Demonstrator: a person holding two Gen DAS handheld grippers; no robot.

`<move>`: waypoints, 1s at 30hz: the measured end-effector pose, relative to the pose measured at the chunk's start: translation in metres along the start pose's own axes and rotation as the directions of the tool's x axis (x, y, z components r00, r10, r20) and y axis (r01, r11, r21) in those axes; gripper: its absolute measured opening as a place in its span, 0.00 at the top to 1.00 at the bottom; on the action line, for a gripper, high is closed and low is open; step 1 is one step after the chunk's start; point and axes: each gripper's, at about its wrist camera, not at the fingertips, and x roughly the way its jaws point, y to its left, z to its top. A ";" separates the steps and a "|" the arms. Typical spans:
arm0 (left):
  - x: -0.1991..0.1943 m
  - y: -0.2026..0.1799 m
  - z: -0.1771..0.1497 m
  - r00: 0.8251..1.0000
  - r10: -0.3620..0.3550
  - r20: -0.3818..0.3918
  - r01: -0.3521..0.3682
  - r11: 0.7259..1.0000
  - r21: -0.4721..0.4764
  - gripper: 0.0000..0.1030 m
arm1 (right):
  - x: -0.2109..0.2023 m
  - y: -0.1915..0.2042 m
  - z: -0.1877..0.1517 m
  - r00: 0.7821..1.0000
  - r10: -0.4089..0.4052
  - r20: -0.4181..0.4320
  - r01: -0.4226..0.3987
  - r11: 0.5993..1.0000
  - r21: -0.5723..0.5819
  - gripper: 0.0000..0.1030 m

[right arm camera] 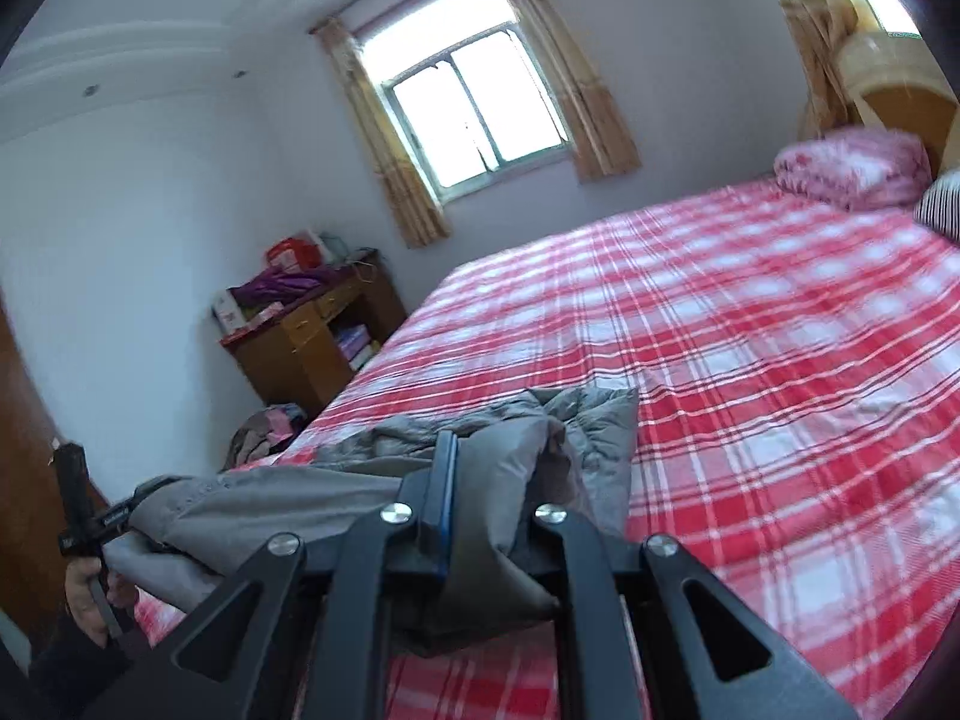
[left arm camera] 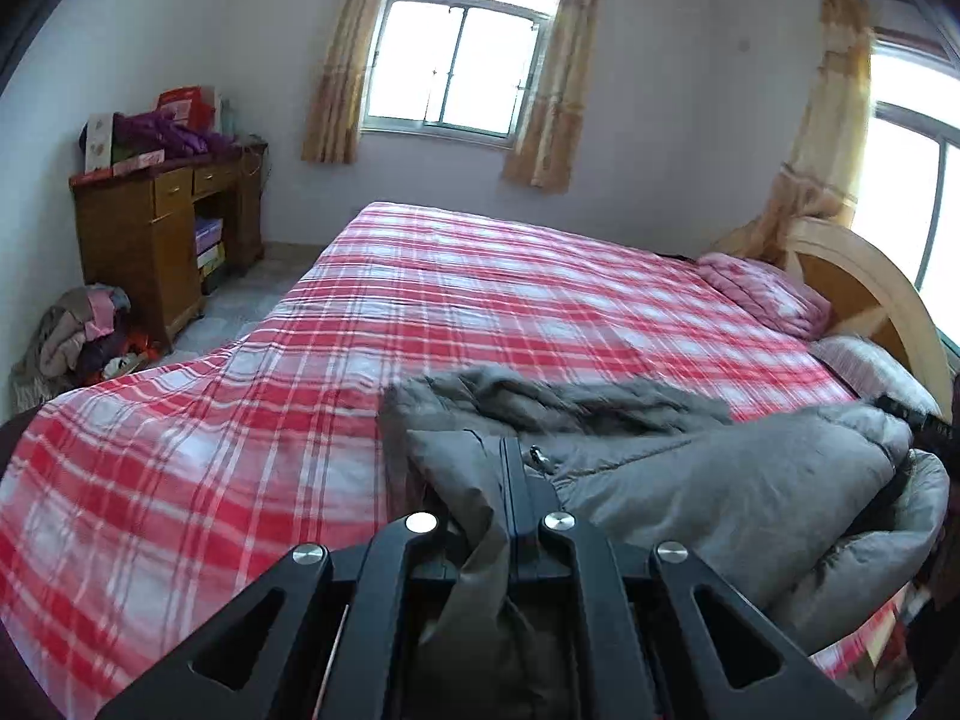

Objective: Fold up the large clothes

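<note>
A grey padded jacket (left arm camera: 720,480) hangs lifted over the near edge of a bed with a red plaid sheet (left arm camera: 480,300). Its far part with a fur-like trim (left arm camera: 540,396) still rests on the sheet. My left gripper (left arm camera: 514,450) is shut on a fold of the jacket's edge. In the right wrist view my right gripper (right arm camera: 447,444) is shut on another part of the same jacket (right arm camera: 300,510), which stretches left to the left gripper (right arm camera: 120,516), held by a person's hand (right arm camera: 84,588). Beyond it lies the plaid sheet (right arm camera: 780,360).
A wooden desk (left arm camera: 162,222) piled with things stands by the far left wall, with a heap of clothes (left arm camera: 78,330) on the floor beside it. Pink pillows (left arm camera: 762,294) lie against the headboard (left arm camera: 864,282) on the right. Curtained windows (left arm camera: 462,66) are behind the bed.
</note>
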 end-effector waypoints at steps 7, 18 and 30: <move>0.081 0.008 0.023 0.995 0.052 -0.087 -0.056 0.997 -0.044 0.84 | 0.105 -0.032 0.023 0.994 -0.100 -0.045 0.101 0.995 0.024 0.88; 0.086 0.040 0.042 0.956 0.291 0.028 -0.281 0.942 -0.183 0.10 | 0.179 -0.074 0.028 0.978 -0.162 -0.129 0.171 0.984 0.058 0.82; 0.122 -0.041 0.038 0.928 0.369 0.060 -0.366 0.929 -0.059 0.10 | 0.206 -0.032 0.053 0.940 -0.340 -0.025 0.339 0.941 -0.014 0.18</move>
